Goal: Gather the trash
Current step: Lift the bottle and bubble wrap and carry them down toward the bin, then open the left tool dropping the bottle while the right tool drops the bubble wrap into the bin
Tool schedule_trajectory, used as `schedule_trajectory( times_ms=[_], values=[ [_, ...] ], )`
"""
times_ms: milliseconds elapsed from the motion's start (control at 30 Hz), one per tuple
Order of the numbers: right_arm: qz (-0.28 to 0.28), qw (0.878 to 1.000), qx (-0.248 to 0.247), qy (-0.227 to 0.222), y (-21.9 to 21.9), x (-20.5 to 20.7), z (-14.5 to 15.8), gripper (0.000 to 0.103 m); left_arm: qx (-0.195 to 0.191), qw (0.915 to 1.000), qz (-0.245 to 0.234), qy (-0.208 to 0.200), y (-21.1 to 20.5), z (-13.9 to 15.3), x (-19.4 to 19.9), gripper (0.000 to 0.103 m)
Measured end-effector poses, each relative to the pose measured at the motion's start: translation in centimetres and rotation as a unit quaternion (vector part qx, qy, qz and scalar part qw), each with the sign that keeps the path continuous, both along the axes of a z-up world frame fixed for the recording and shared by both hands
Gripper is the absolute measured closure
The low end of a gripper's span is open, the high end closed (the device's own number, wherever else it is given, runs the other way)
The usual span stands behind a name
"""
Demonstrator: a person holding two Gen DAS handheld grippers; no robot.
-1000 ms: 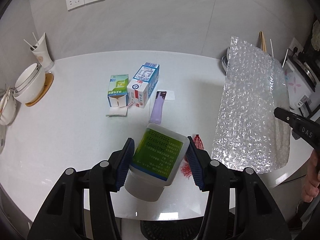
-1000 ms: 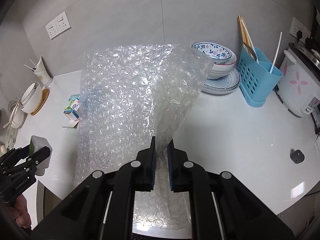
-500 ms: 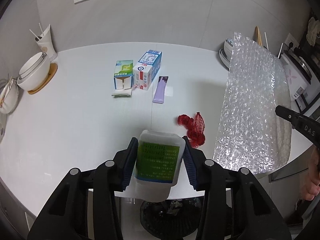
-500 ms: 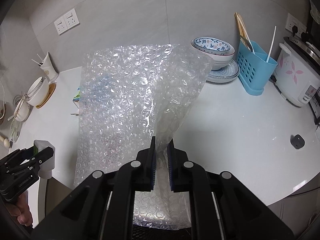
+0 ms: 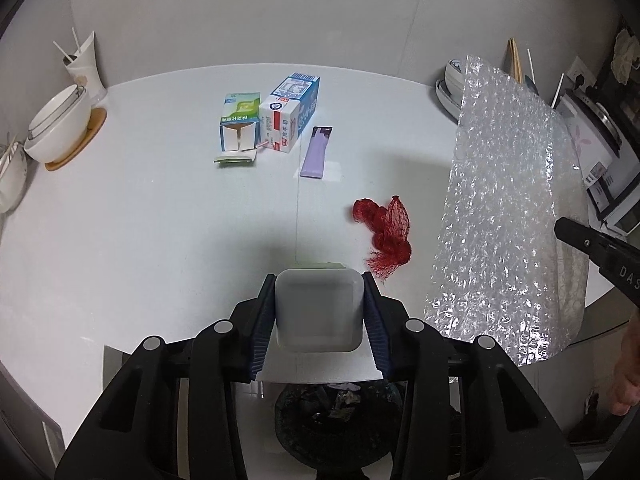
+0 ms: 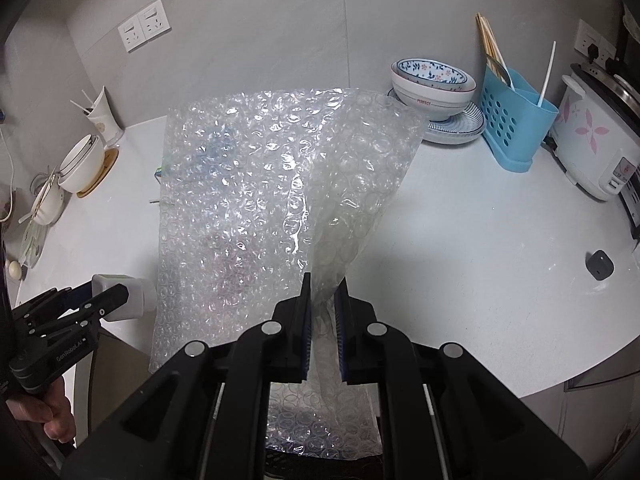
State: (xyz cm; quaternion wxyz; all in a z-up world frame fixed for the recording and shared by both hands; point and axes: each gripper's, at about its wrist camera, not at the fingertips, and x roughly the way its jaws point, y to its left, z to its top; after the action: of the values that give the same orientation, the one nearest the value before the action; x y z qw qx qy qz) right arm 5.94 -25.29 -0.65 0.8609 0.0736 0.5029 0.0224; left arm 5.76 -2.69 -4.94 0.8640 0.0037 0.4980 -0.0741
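My left gripper (image 5: 319,312) is shut on a white plastic bottle (image 5: 319,308), held end-on at the counter's front edge above a dark trash bin (image 5: 338,420). The bottle also shows in the right wrist view (image 6: 124,296). My right gripper (image 6: 323,308) is shut on a large sheet of clear bubble wrap (image 6: 276,196), which hangs upright over the counter; it shows at the right of the left wrist view (image 5: 512,216). On the counter lie a red mesh net (image 5: 384,232), a purple wrapper (image 5: 317,152), a blue-white milk carton (image 5: 290,114) and a green-white carton (image 5: 239,126).
White bowls on a wooden coaster (image 5: 60,124) and a cup with sticks (image 5: 86,64) stand at the left. Stacked patterned bowls (image 6: 434,84), a blue utensil caddy (image 6: 516,120) and a rice cooker (image 6: 596,136) stand at the back right. A small dark object (image 6: 599,265) lies on the right.
My left gripper has pulled back to the counter's front edge and tipped the bottle end-on over the bin. The red net has come into full view. The right gripper still holds the bubble wrap.
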Motion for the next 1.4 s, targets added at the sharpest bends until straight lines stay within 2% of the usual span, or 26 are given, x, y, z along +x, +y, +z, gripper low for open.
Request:
schedule_trajectory(
  times_ms=[767,1100,1400],
  values=[
    [0.045,0.999,0.014,0.021,2.1,-4.8,-1.4,0.094,-0.014,0.9999,0.009,-0.003,2.3,0.7,-6.2,0.063],
    [0.084,0.996,0.015,0.038,3.2,-8.2,-2.9,0.094,-0.019,0.9996,0.012,0.016,3.1,-0.8,-10.0,0.063],
    [0.12,0.99,0.008,0.068,3.9,-11.7,-6.0,0.094,-0.022,0.9989,0.012,0.04,3.1,-3.4,-12.9,0.063]
  ],
)
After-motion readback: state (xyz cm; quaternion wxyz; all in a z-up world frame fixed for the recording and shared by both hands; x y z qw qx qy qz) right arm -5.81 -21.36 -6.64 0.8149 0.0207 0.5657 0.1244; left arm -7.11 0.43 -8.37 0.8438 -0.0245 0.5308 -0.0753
